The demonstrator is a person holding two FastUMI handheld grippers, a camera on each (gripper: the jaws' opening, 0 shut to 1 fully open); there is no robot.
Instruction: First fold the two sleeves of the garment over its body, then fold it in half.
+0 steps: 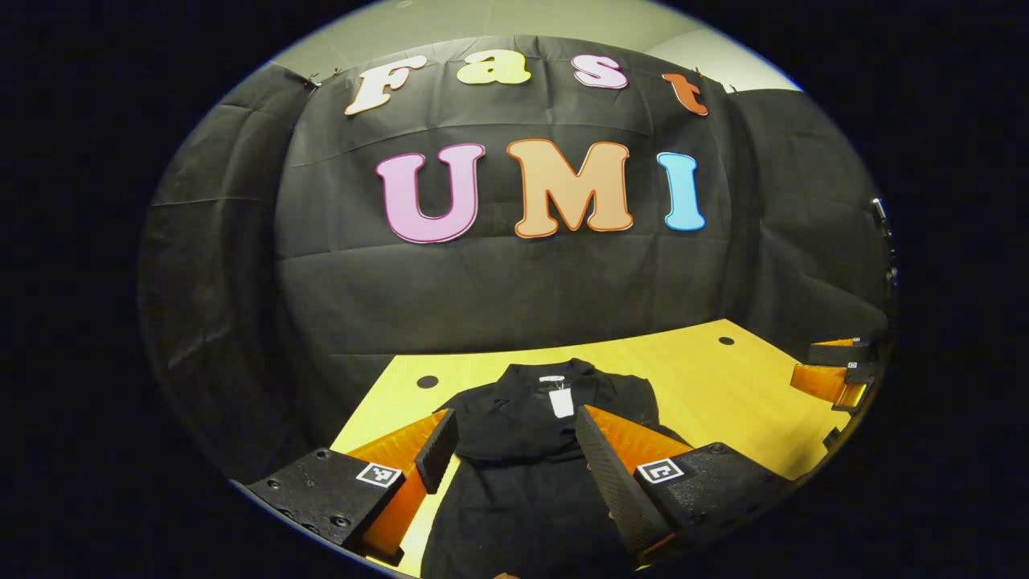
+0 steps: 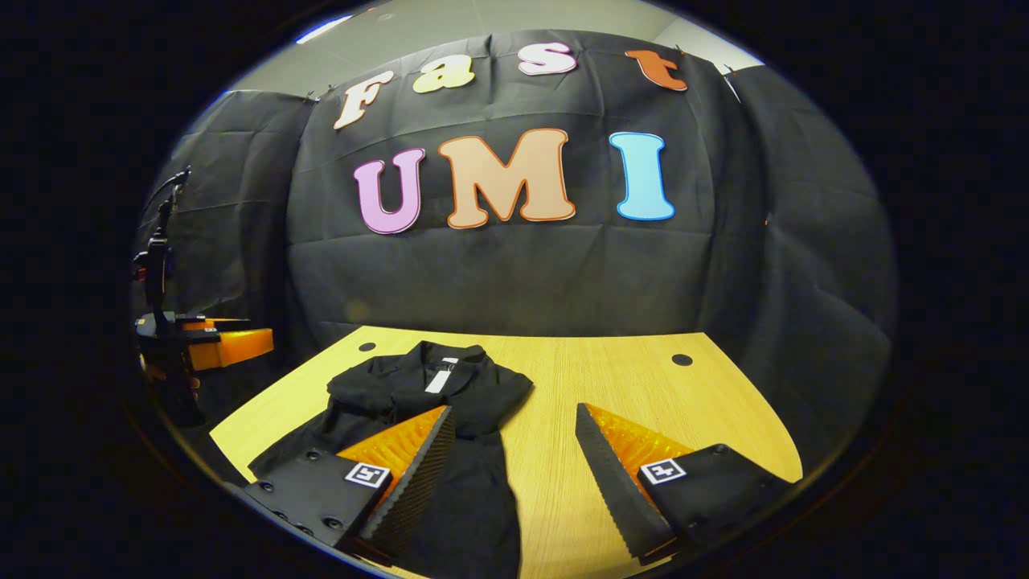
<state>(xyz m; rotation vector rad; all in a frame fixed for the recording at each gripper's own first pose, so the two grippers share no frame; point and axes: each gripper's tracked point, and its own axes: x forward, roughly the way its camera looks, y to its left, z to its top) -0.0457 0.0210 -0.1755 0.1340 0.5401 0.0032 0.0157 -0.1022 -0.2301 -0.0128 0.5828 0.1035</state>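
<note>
Wooden table (image 1: 707,378), light yellow grain, fills lower centre of both views. Two dark round holes in its top near far corners (image 2: 682,359). Black cloth wall (image 2: 522,273) behind, creased, upper and middle frame. Pale ceiling (image 1: 498,16) strip at top. Dark stand (image 2: 157,265) at left edge of right gripper view.

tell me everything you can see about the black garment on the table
The black garment is a dark, matte fabric top with a collar at its far end and a white tag at the neck. It lies flat on the wooden table, collar toward the booth's wall. Both sleeves already look folded in over the body, which narrows toward the camera. Neither open gripper, left gripper or right gripper, seems to hold it.
</note>
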